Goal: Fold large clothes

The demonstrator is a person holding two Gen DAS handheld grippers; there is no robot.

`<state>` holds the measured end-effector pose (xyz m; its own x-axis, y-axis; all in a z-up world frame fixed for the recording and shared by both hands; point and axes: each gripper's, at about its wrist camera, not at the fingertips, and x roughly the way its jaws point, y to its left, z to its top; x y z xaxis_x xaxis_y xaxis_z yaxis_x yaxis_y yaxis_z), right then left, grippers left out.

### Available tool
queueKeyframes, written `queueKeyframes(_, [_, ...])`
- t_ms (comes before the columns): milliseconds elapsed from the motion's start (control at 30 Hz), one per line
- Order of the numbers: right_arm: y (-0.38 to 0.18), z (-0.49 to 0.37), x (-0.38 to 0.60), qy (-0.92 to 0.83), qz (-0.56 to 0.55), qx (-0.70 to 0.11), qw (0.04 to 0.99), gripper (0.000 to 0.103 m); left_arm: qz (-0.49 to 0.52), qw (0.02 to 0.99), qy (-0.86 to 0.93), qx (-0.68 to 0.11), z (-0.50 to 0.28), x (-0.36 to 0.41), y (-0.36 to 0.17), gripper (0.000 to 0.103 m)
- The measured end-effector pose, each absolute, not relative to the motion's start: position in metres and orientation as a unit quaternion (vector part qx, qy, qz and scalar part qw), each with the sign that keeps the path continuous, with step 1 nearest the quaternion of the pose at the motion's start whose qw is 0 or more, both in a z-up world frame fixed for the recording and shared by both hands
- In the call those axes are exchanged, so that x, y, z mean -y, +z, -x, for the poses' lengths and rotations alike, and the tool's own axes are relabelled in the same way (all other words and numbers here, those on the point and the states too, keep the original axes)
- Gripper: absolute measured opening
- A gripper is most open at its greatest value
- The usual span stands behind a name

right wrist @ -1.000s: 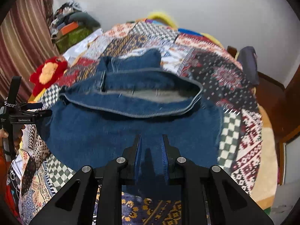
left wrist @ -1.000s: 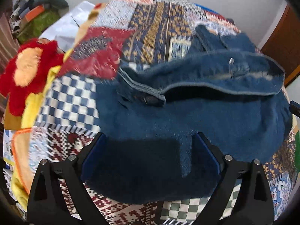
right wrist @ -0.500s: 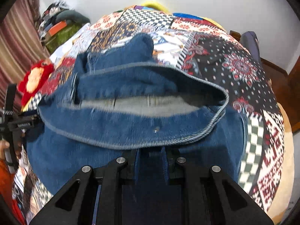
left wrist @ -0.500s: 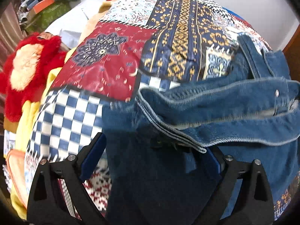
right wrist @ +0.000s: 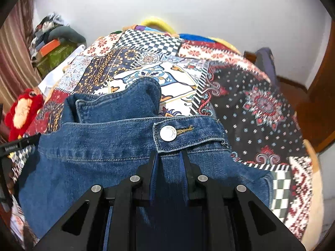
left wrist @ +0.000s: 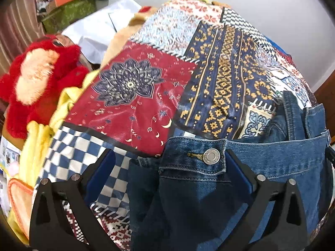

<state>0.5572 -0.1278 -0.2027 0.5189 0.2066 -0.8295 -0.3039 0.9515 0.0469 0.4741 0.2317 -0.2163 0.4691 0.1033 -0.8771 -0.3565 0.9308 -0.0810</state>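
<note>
Denim jacket (right wrist: pixel 100 156) spread over patchwork bedspread (left wrist: pixel 129 96). Right gripper (right wrist: pixel 168 163) pinches cloth below cuff button (right wrist: pixel 168 133). Left gripper (left wrist: pixel 169 163) spread wide, denim between fingers.

A patchwork quilt (right wrist: pixel 261 108) is covering the bed. A red plush toy (left wrist: pixel 39 79) is lying at its left edge, beside a yellow blanket (left wrist: pixel 35 146). Boxes (right wrist: pixel 54 50) and clothes are sitting piled against the white wall (right wrist: pixel 230 8).
</note>
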Motion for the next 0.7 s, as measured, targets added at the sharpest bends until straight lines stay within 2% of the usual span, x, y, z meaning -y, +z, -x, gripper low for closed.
queueKeyframes(367, [-0.150, -0.492, 0.100, 0.232, 0.082, -0.433, 0.867, 0.016, 0.049, 0.897, 0.084, -0.431, -0.424, -0.184, -0.144, 0.103])
queueKeyframes(533, [-0.144, -0.460, 0.071, 0.281, 0.091, -0.429, 0.854, 0.016, 0.037, 0.903, 0.039, -0.426, -0.401, -0.156, -0.141, 0.103])
queueKeyframes(700, [-0.162, -0.440, 0.037, 0.315, 0.105, -0.444, 0.832, 0.016, 0.070, 0.887, -0.007, -0.456, -0.388, -0.137, -0.168, 0.103])
